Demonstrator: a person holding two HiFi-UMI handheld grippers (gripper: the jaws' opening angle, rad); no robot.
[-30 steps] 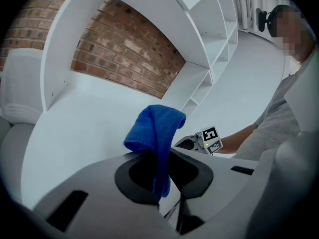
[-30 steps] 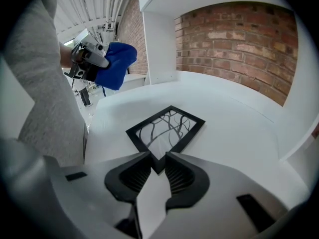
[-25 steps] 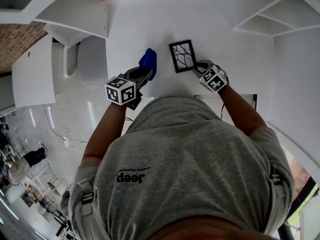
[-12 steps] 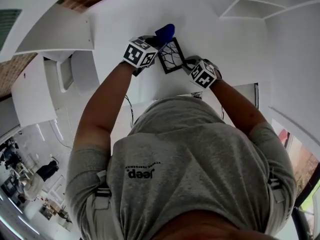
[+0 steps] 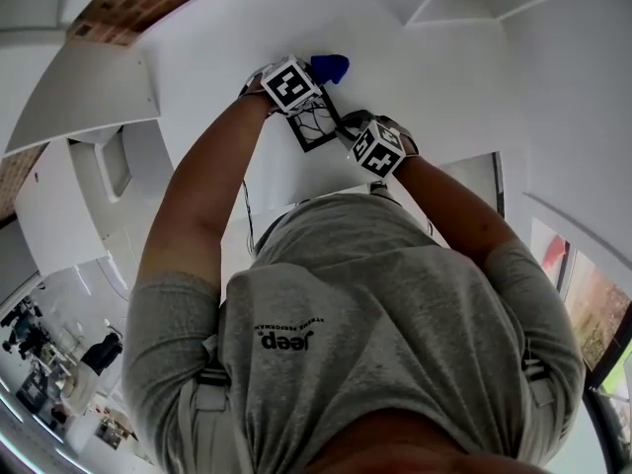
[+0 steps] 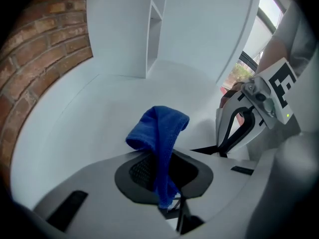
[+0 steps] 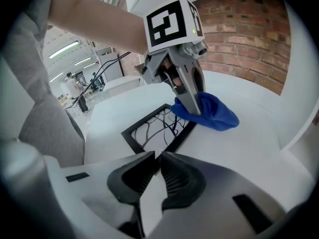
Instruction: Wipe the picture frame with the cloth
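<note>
Left claw (image 6: 167,176) pinched the cloth (image 6: 158,133), whose bunched end lay at the far corner of the frame (image 7: 159,131). Right claw (image 7: 158,158), jaws just closing, nipped the frame's near corner. Wiping looked barely begun, with most of the face left. Bare table (image 7: 249,148) lay open beyond; the claws crowded close.
</note>
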